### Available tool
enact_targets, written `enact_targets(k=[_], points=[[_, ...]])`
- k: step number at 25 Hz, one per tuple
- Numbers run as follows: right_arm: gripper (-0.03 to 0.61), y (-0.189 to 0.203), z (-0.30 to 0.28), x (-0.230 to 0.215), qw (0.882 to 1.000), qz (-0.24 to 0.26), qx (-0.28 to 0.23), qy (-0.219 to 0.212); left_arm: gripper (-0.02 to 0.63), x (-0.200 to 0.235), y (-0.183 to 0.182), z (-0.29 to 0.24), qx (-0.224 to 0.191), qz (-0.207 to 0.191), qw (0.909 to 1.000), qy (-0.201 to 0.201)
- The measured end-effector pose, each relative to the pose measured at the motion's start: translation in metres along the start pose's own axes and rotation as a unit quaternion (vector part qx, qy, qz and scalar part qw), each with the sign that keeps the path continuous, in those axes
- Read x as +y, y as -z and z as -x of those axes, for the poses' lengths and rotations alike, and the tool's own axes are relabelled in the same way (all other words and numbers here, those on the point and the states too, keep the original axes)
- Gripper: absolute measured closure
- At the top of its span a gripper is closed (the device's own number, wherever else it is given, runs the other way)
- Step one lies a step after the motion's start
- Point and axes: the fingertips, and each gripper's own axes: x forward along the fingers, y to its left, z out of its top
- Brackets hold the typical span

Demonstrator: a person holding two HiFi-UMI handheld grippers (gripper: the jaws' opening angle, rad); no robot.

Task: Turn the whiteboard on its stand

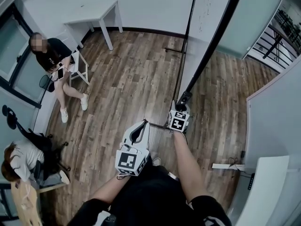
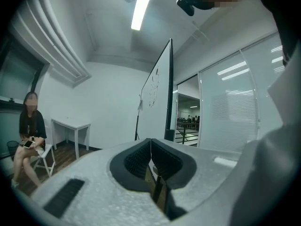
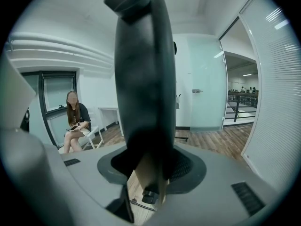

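A person (image 1: 48,54) is sitting on a white chair (image 1: 81,68) by the floor's (image 1: 134,74) left edge, holding a phone (image 1: 60,73). A white table (image 1: 94,17) is standing in the far corner.

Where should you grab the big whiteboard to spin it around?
Take the whiteboard by its black side edge, coming at it edge-on: that slim upright bar fits between tongs, and pushing there should swing it. The right tongs clamp it there.

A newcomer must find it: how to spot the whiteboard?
In the head view, on the wood floor right of the white table, stands the whiteboard. Its black frame, clamped by the right hand-held gripper, sets it apart from the white walls.
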Motion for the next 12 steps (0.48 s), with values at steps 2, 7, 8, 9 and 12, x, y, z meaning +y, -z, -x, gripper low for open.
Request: enact_targets(k=[2, 7, 8, 9, 12], points=[[0.408, 0.001, 0.004, 0.002, 1.0, 0.003, -0.002, -0.002, 0.597, -0.001, 0.001, 0.005, 0.002, -0.001, 1.0, -0.001], [0.408, 0.011, 0.018, 0.007, 1.0, 0.015, -0.006, -0.007, 0.597, -0.002, 0.007, 0.015, 0.008, -0.007, 0.9999, 0.002], [0.408, 0.011, 0.02, 0.008, 1.0, 0.016, -0.006, -0.008, 0.597, -0.003, 0.006, 0.017, 0.007, -0.005, 1.0, 0.002], [0.407, 0.011, 0.022, 0.009, 1.0, 0.016, -0.006, -0.008, 0.597, -0.003, 0.005, 0.019, 0.006, -0.004, 1.0, 0.001], [0.408, 0.016, 0.029, 0.012, 1.0, 0.014, -0.005, -0.008, 0.597, -0.005, 0.004, 0.026, 0.004, 0.001, 1.0, 0.001]])
